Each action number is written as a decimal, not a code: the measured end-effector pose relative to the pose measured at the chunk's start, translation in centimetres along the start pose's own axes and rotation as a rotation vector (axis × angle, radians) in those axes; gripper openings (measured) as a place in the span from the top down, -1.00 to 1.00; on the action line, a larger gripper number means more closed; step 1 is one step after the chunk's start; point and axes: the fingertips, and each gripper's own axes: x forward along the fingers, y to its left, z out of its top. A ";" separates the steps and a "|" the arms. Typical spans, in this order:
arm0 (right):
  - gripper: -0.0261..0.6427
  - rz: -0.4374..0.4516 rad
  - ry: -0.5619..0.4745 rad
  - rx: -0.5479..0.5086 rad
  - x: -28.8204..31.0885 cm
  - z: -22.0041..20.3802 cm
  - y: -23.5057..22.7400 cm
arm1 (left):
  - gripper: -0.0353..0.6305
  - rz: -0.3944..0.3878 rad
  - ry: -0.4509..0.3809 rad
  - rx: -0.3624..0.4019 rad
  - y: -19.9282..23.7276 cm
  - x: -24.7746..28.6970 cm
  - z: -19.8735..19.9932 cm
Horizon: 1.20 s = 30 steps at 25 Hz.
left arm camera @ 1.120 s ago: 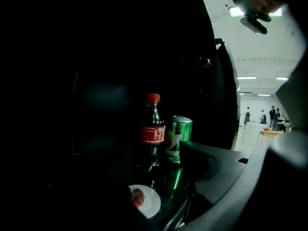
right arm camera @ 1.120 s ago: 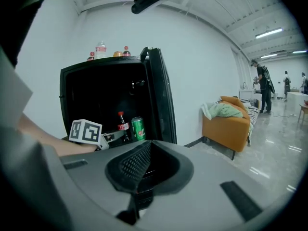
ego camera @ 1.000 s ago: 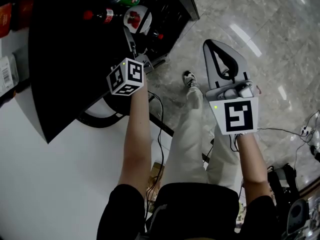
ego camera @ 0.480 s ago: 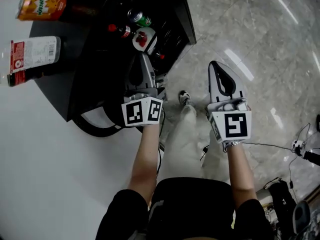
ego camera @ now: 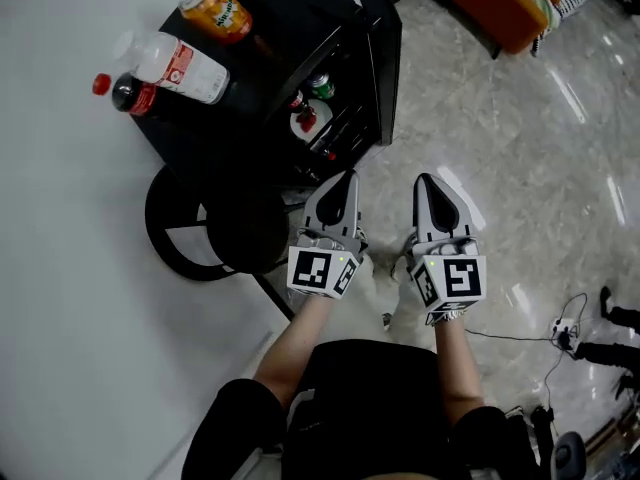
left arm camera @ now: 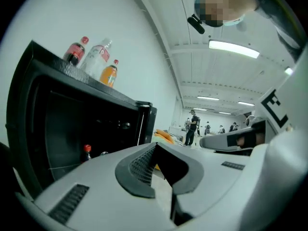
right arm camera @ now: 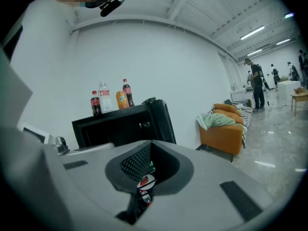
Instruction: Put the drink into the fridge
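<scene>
left gripper (ego camera: 343, 180) and right gripper (ego camera: 427, 182) are clenched on nothing in front of the open fridge (ego camera: 300, 8), likely poised for a pick, since the orange drink (ego camera: 215, 10), clear bottle (ego camera: 185, 63) and cola bottle (ego camera: 128, 93) stand on top of the fridge, not inside.

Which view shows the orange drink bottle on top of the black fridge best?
Head view: the orange drink bottle is largest there, seen from above. Left gripper view shows the bottle from below; right gripper view shows it small and distant.

Glossy stone floor (ego camera: 520, 118), matt fridge (ego camera: 300, 18)
</scene>
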 end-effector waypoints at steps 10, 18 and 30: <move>0.88 0.083 -0.074 -0.052 -2.5 9.7 6.1 | 0.87 -0.136 -0.105 0.029 -3.8 -3.8 11.4; 0.88 0.198 -0.096 -0.124 -3.1 14.7 11.9 | 0.87 -0.077 -0.136 0.060 -2.0 -7.8 16.5; 0.88 0.295 -0.097 -0.174 -1.7 16.9 15.9 | 0.86 0.013 -0.215 0.058 1.9 -11.4 19.9</move>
